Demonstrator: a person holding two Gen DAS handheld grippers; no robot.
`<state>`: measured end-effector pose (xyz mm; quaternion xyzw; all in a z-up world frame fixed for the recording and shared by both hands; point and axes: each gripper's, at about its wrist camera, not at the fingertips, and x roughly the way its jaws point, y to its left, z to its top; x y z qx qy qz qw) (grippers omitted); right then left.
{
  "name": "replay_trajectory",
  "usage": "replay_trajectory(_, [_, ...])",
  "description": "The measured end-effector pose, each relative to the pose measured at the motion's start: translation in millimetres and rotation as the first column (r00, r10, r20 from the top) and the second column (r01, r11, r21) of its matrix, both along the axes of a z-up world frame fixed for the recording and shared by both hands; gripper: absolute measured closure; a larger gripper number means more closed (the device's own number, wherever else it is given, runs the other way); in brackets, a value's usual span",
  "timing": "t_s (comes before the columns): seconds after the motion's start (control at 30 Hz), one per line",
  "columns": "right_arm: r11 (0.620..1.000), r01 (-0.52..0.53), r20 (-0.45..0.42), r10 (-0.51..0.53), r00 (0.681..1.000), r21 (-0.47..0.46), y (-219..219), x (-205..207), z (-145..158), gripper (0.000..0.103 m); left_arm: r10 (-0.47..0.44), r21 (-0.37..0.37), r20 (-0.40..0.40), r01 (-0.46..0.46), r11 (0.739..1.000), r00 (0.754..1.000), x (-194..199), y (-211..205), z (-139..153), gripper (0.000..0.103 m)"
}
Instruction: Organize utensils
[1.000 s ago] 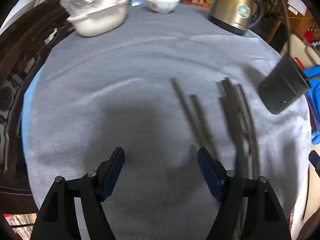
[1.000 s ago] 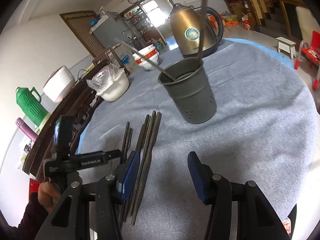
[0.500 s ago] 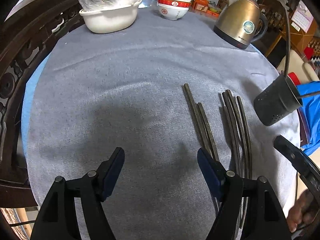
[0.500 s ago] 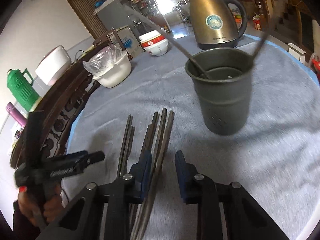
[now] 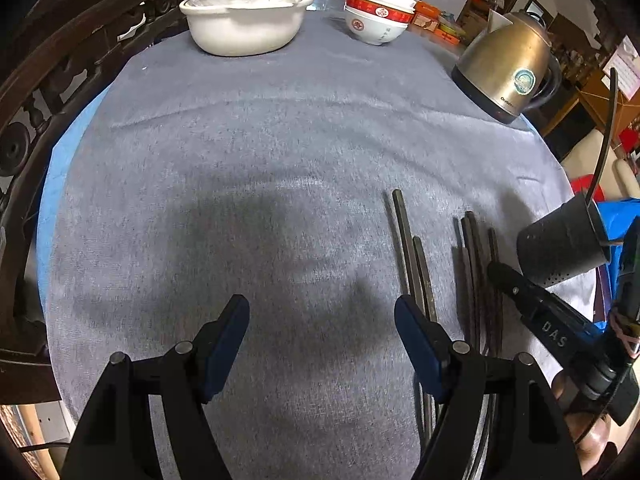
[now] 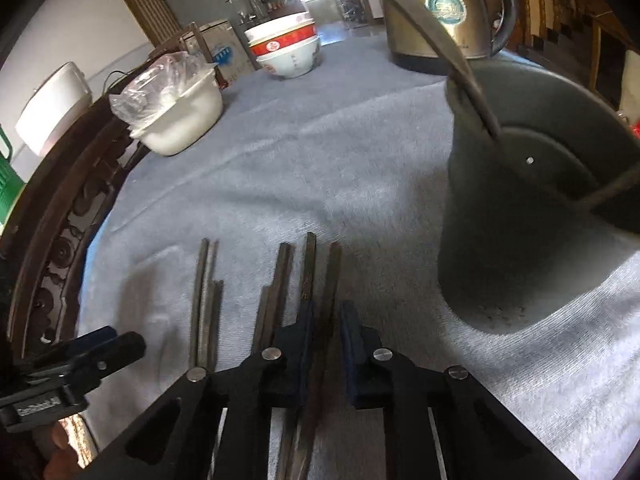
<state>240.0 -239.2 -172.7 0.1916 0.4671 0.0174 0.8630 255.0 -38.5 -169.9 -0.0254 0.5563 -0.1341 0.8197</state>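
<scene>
Several dark chopsticks (image 6: 304,276) lie side by side on the grey tablecloth; they also show in the left wrist view (image 5: 476,264). My right gripper (image 6: 326,316) is down on them, its blue pads (image 6: 306,320) closed around one chopstick (image 6: 332,280) of the right-hand bunch. A dark metal utensil holder (image 6: 520,216) with two chopsticks in it stands just right of the bunch; it also shows in the left wrist view (image 5: 560,248). My left gripper (image 5: 320,320) is open and empty above bare cloth, left of a pair of chopsticks (image 5: 408,240).
A gold kettle (image 5: 508,68), stacked red-and-white bowls (image 5: 376,12) and a white pot with a plastic bag (image 5: 244,20) stand at the far side. A carved dark wooden chair back (image 5: 48,92) curves along the table's left edge.
My right gripper has dropped toward the chopsticks and closed from wide open onto one of them. The left gripper has drifted left and stays open.
</scene>
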Motion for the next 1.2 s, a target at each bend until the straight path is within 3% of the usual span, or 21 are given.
replay_trajectory(0.13, [0.999,0.004,-0.019,-0.005,1.0,-0.046,-6.7,-3.8,2.1,0.092,-0.015,-0.011,-0.011,0.015,1.0,1.0,10.6,-2.7,2.1,0.035])
replay_trajectory(0.4, [0.996,0.008,-0.075,-0.014,0.997,-0.084,-5.0,15.5,3.8,0.09,-0.069,-0.056,-0.1,0.063,0.996,0.993,47.5,-27.0,1.9,0.035])
replay_trajectory(0.6, [0.994,-0.021,-0.065,0.015,0.998,-0.109,-3.1,22.4,4.8,0.094,-0.074,-0.032,-0.173,0.07,0.997,0.982,73.3,-52.5,-9.6,0.035])
replay_trajectory(0.7, [0.996,-0.024,-0.023,0.022,1.0,-0.091,-5.0,13.5,8.6,0.096,-0.065,-0.013,-0.197,0.064,0.998,0.978,78.5,-61.1,-18.3,0.052])
replay_trajectory(0.8, [0.996,-0.036,0.029,0.038,0.999,-0.076,-8.3,0.4,19.6,0.096,-0.066,0.003,-0.179,0.067,0.998,0.982,80.6,-66.3,-17.5,0.062])
replay_trajectory(0.87, [0.997,-0.036,0.073,0.041,0.996,-0.069,-12.1,-9.4,31.7,0.097,-0.062,0.006,-0.176,0.064,0.998,0.982,81.6,-66.6,-17.9,0.078])
replay_trajectory(0.9, [0.997,-0.036,0.09,0.042,0.995,-0.063,-13.6,-12.8,36.8,0.097,-0.064,0.002,-0.179,0.066,0.998,0.982,81.6,-65.8,-18.4,0.094])
replay_trajectory(1.03, [0.999,-0.036,0.197,0.04,0.98,-0.022,-23.9,-31.3,63.5,0.097,-0.05,-0.019,-0.166,0.048,0.999,0.985,75.1,-57.4,-14.1,0.095])
replay_trajectory(1.2, [0.999,-0.049,0.328,0.043,0.944,0.012,-36.9,-61.6,98.7,0.097,-0.034,-0.059,-0.07,0.03,0.998,0.997,56.8,-40.7,26.0,0.097])
